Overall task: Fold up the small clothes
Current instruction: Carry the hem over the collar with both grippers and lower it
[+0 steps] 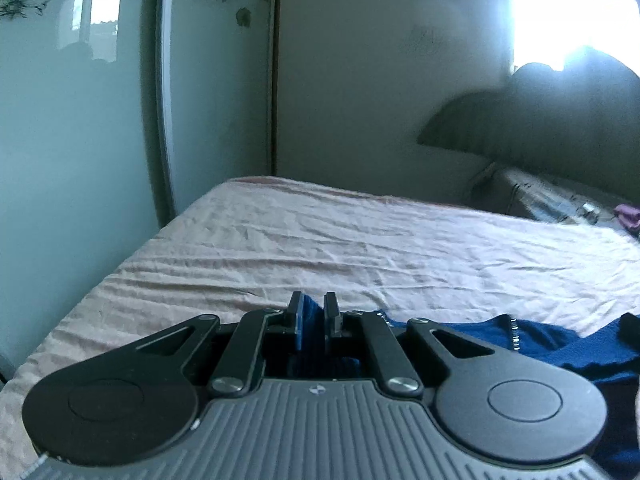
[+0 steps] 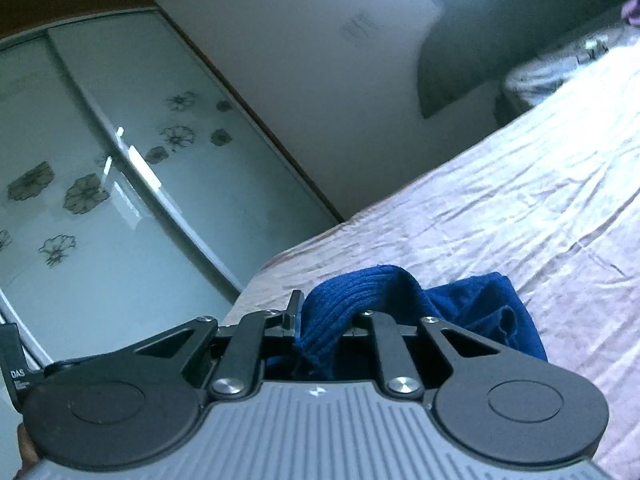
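A dark blue knitted garment [image 1: 560, 344] lies at the near edge of the pink bed sheet [image 1: 320, 248]. My left gripper [image 1: 313, 320] is shut on a fold of it, with blue cloth showing between the fingers. In the right wrist view my right gripper [image 2: 320, 320] is shut on a ribbed edge of the same garment [image 2: 360, 296], which bulges over the right finger and hides it. The rest of the cloth [image 2: 488, 312] hangs to the right over the sheet [image 2: 500, 200]. Both grippers are raised a little above the bed.
A wardrobe with frosted flower-print sliding doors [image 1: 80, 100] stands left of the bed, close to its edge. A dark headboard or pillow [image 1: 540, 120] and a cluttered bedside surface [image 1: 560, 200] are at the far right under a bright window [image 1: 568, 8].
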The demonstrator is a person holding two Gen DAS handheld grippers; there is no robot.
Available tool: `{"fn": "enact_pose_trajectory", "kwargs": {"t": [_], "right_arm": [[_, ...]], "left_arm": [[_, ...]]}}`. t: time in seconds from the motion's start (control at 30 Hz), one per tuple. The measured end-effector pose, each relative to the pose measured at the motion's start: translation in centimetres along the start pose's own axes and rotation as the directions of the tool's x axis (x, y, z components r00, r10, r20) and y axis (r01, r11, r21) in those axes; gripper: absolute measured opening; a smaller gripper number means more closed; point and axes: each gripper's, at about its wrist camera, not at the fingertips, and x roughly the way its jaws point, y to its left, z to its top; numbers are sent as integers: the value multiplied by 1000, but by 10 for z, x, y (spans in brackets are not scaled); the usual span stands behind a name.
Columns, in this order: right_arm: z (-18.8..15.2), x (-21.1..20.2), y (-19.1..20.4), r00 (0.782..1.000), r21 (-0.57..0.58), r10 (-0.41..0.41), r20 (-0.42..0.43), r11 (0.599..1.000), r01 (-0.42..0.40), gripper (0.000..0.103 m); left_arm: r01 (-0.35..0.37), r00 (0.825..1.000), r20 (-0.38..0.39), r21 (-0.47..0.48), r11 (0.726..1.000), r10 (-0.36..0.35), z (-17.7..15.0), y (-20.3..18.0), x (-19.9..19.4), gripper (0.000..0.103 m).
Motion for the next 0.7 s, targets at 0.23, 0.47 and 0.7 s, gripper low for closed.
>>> {"fn": "enact_pose_trajectory", "kwargs": {"t": [0.23,0.47,0.7], "right_arm": [[-2,40,-34,998,92,-35,-61,995,40,14],[-5,62,-51,992,125,-43,-115,990,58,14],[-6,62,-56,991,133,-43,-125,989,59,15]], "left_arm": [[-71,995,-72,12,997,72,-3,1,60,5],[-32,983,-182,24,999,36,-16,12,74,15],[153,958,-244,-12,988,-152,-41,24,32,62]]}}
